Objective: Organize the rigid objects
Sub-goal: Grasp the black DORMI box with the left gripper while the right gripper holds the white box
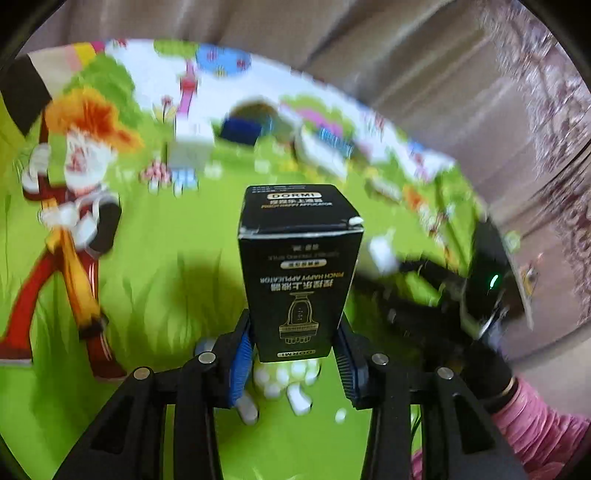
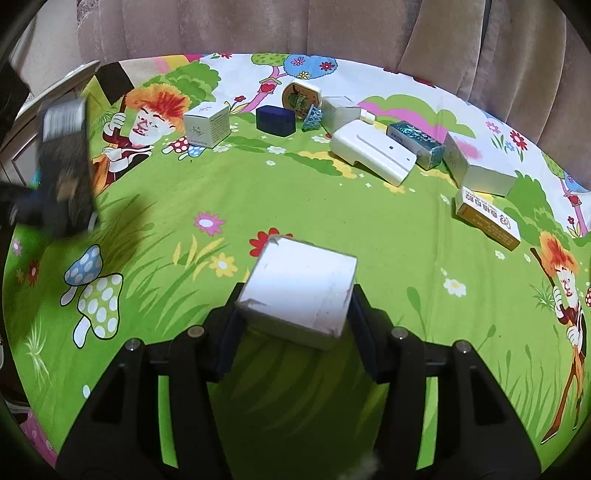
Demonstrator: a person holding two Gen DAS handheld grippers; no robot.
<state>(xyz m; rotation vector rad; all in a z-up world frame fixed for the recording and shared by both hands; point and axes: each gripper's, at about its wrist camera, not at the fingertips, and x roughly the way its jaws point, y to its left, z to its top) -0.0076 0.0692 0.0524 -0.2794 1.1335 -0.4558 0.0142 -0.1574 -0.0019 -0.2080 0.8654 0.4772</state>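
Note:
A tall black carton [image 1: 299,266] with gold print stands upright between the blue-padded fingers of my left gripper [image 1: 295,332], which is shut on its lower end, lifted above the green cartoon cloth [image 1: 155,258]. The right wrist view shows the same carton [image 2: 66,158] as a blur at the far left. My right gripper [image 2: 295,299] is shut on a plain white box [image 2: 299,284], tilted and held over the cloth [image 2: 332,206]. At the right of the left wrist view, the right gripper's body [image 1: 476,291] appears blurred.
Along the far side of the cloth lie a white cube box [image 2: 207,123], a dark blue case [image 2: 276,120], a round tin [image 2: 299,95], a white device [image 2: 373,153], a teal carton [image 2: 415,144], a silver box [image 2: 476,168] and a yellow-white carton [image 2: 487,218]. A curtain [image 2: 295,26] hangs behind. A pink sleeve [image 1: 535,417] shows.

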